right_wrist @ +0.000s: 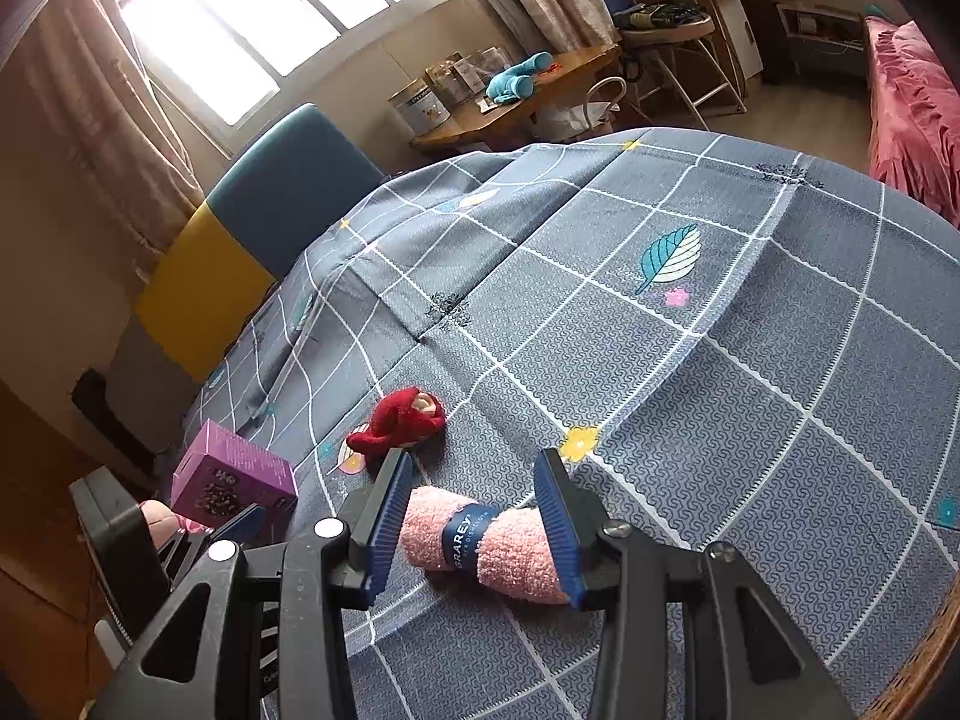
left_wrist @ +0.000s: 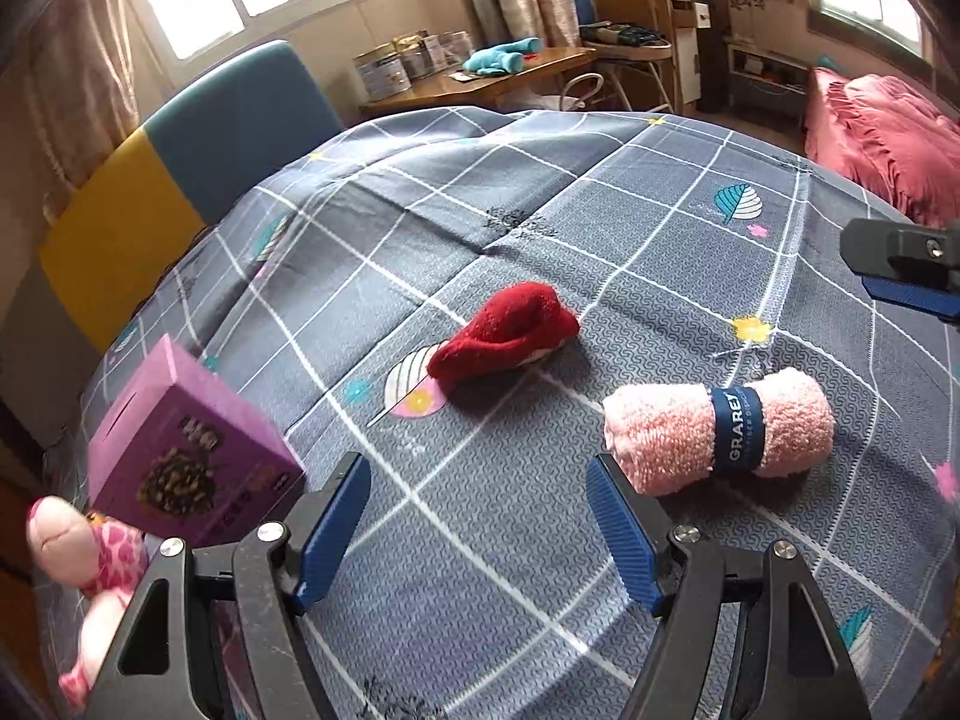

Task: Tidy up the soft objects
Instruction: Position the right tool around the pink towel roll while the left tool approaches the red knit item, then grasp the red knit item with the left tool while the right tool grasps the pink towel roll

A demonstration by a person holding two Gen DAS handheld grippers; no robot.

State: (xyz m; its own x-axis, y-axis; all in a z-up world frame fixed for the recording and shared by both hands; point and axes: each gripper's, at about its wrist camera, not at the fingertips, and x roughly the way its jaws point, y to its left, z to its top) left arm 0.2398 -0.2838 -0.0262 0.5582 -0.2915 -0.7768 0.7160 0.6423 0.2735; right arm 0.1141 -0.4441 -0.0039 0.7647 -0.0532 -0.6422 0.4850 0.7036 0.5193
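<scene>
A pink rolled towel (left_wrist: 678, 438) with a blue paper band lies on the grey checked bedsheet (left_wrist: 600, 228). A red plush toy (left_wrist: 504, 336) lies further in, to its left. My left gripper (left_wrist: 477, 531) is open over bare sheet, and the towel's end is just past its right finger. My right gripper (left_wrist: 900, 276) shows at the right edge, held above the sheet and apart from the towel. In the right wrist view the towel (right_wrist: 498, 546) appears between the part-open jaws of the right gripper (right_wrist: 474, 522), but the pads do not press on it. The red plush (right_wrist: 399, 417) lies beyond.
A purple box (left_wrist: 192, 450) stands at the sheet's left edge, with a pink spotted plush (left_wrist: 96, 558) beside it. A blue and yellow headboard (left_wrist: 180, 168) is behind. A pink quilt (left_wrist: 882, 138) lies at the far right. A wooden desk (left_wrist: 480, 81) stands by the window.
</scene>
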